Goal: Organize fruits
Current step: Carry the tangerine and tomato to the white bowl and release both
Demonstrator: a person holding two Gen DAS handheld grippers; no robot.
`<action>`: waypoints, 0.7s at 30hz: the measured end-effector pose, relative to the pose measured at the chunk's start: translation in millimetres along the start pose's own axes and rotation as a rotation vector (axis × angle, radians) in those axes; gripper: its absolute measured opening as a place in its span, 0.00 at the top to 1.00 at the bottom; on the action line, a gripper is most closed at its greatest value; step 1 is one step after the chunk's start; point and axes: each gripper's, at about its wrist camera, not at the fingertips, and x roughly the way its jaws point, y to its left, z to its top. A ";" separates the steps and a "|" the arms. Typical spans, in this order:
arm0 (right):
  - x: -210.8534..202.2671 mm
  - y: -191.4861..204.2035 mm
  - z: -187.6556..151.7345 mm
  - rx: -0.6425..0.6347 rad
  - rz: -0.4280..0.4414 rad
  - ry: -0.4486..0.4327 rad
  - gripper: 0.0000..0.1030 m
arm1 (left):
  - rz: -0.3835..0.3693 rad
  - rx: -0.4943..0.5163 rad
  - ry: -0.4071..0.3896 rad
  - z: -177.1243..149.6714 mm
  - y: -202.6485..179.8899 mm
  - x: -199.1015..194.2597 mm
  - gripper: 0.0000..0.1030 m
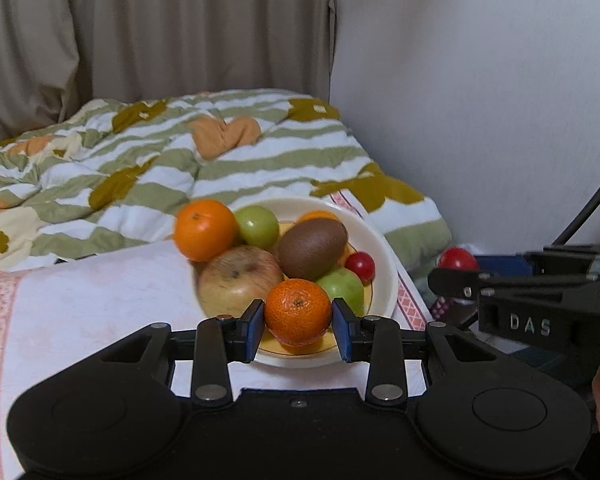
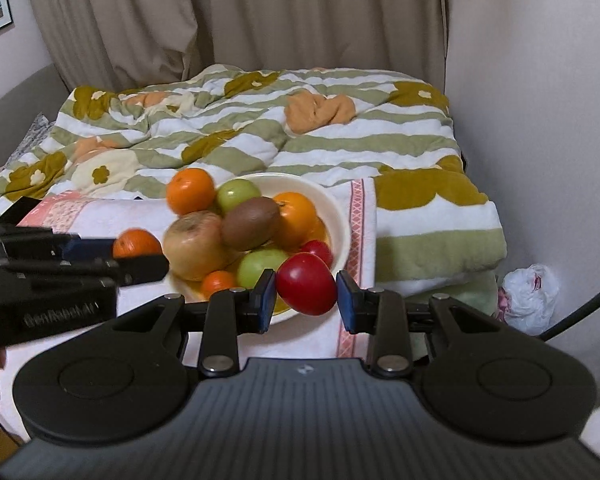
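Towel bare left; tools at bowl near rim.

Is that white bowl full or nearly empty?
Full. The white bowl is heaped with fruit: an apple, a kiwi, oranges and green fruits piled above its rim.

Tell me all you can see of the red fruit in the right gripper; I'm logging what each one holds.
The red fruit is smooth, glossy and rounded, like a plum or a tomato; which, I cannot tell. It sits between the blue pads of the right gripper, whose jaws are shut on it, one pad on each side. It is held just in front of the near rim of the cream bowl, apart from the fruit there. No stem shows.
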 end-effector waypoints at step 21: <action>38.8 -21.7 -1.5 0.058 0.013 0.052 0.54 | 0.038 0.153 0.019 -13.6 -27.8 27.5 0.13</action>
